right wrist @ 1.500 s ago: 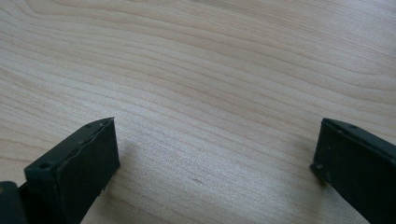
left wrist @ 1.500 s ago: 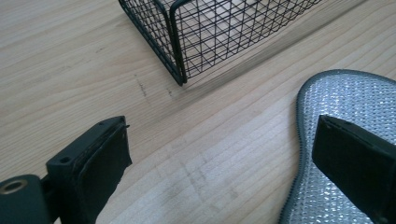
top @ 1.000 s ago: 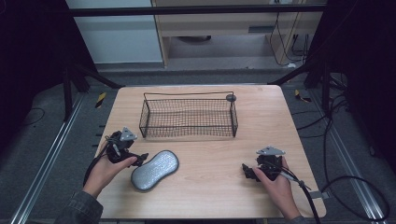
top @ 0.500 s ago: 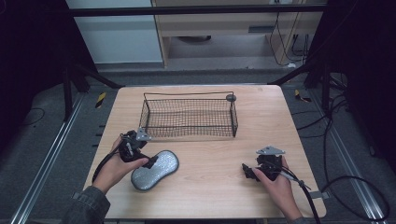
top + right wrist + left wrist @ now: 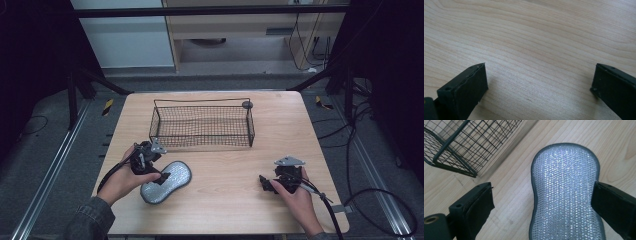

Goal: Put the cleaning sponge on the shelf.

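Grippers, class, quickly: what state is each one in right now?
Left gripper: open, jaws either side of the silver scrubbing pad, not gripping it.
Right gripper: open, holding nothing, over bare table.

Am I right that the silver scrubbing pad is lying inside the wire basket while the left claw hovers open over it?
Not quite: the scrubbing pad lies on the table, outside the wire basket, as the high view shows. The left claw is indeed open over it.
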`<state>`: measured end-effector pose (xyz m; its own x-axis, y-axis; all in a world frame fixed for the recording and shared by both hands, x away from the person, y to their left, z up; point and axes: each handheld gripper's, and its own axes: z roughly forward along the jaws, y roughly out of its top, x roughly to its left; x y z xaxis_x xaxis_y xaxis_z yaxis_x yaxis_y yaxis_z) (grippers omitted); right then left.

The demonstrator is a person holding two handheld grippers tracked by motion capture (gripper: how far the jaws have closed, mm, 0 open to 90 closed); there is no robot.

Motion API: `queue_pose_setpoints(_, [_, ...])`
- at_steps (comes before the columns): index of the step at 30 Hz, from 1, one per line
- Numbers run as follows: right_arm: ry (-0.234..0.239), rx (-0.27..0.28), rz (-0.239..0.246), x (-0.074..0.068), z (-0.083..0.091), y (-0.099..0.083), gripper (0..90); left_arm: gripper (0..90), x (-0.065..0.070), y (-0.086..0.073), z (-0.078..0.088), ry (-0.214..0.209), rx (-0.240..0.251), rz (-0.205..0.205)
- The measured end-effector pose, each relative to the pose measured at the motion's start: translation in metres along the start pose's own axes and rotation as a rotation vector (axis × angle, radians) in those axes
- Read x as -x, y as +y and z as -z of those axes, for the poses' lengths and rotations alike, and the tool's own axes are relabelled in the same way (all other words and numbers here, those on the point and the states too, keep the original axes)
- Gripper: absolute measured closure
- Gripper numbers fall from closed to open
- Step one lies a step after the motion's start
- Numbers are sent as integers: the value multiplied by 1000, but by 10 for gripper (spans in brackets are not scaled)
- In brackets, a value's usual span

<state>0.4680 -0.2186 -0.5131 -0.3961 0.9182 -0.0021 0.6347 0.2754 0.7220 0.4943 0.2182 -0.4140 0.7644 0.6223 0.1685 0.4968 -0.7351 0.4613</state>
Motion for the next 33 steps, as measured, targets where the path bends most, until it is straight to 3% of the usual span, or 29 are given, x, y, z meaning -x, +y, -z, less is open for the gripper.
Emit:
queue_pose_setpoints(6, [0, 0, 0, 0, 0, 0, 4, 37, -1, 6, 7, -8, -4, -13])
queue_pose_setpoints(15, [0, 0, 0, 0, 0, 0, 4, 38, 5, 9, 3, -44, -85, -58])
queue_pose_setpoints(33, [-2, 0, -2, 0, 0, 0, 4, 39, 13, 18, -7, -92, -159, -71])
